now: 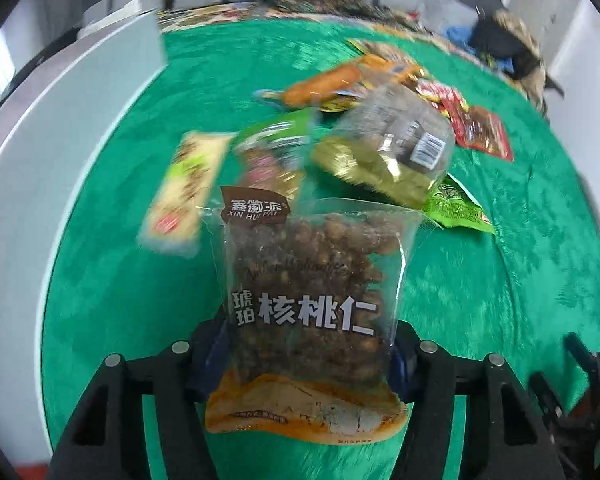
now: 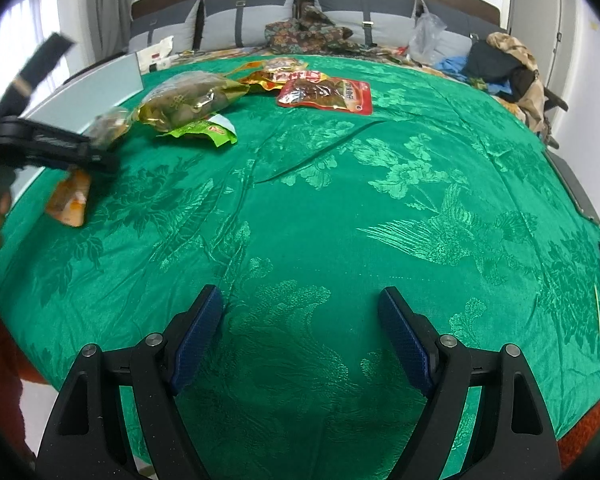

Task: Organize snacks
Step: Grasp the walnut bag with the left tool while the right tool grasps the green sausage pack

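Note:
My left gripper (image 1: 306,350) is shut on a clear bag of candied walnuts (image 1: 308,292) with an orange bottom and holds it above the green cloth. The same gripper (image 2: 96,148) and bag (image 2: 70,196) show at the left of the right wrist view. Beyond lie a gold-and-clear bag (image 1: 384,148), a green packet (image 1: 460,208), a pink-and-green packet (image 1: 272,156), a yellow bar packet (image 1: 184,192), an orange packet (image 1: 324,84) and a red packet (image 1: 484,132). My right gripper (image 2: 300,332) is open and empty above bare cloth.
A green patterned cloth (image 2: 340,220) covers the table. A white board (image 1: 40,160) runs along the left edge. Clothes and bags (image 2: 504,64) pile at the far right. A grey headboard (image 2: 260,12) stands at the back.

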A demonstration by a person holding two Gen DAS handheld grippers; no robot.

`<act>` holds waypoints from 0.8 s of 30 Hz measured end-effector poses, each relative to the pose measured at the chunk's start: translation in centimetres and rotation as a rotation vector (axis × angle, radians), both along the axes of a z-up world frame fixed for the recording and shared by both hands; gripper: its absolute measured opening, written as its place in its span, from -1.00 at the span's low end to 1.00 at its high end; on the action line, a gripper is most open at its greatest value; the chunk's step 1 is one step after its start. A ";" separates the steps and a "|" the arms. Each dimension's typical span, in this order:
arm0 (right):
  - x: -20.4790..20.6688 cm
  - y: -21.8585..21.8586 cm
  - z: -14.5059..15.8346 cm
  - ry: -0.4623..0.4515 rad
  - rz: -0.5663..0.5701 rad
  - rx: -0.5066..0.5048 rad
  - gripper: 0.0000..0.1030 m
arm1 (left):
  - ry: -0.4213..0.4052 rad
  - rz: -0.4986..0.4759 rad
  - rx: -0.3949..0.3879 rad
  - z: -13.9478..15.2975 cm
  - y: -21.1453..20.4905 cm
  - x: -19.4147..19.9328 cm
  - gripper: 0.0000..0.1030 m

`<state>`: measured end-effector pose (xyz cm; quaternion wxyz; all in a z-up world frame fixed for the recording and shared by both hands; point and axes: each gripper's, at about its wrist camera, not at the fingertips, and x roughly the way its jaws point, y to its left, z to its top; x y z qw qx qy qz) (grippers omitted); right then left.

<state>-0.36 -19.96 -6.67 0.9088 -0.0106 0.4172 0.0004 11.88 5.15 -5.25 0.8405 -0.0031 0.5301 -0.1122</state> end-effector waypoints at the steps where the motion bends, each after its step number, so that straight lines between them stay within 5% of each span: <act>1: 0.0 0.0 0.0 -0.001 0.001 0.000 0.63 | -0.004 0.028 -0.034 0.2 1.4 -0.9 0.21; 4: -0.1 0.0 0.0 -0.006 0.000 0.000 0.63 | -0.033 0.083 -0.107 0.7 4.7 -3.2 0.21; 9: 0.4 -0.1 0.4 0.043 0.003 0.019 0.62 | -0.089 0.119 -0.093 0.4 7.3 -5.1 0.22; 14: 4.2 0.8 4.7 0.061 0.013 0.252 0.62 | -0.118 0.146 -0.117 0.0 8.3 -5.2 0.22; 20: 12.6 9.8 9.3 0.164 0.200 0.377 0.62 | -0.144 0.145 -0.131 -0.2 9.0 -5.5 0.23; 22: 15.4 14.0 8.3 0.285 0.288 0.459 0.55 | -0.144 0.153 -0.145 0.0 9.6 -6.0 0.23; 24: 18.0 17.1 6.2 0.373 0.281 0.421 0.54 | -0.143 0.160 -0.157 0.1 10.0 -6.0 0.23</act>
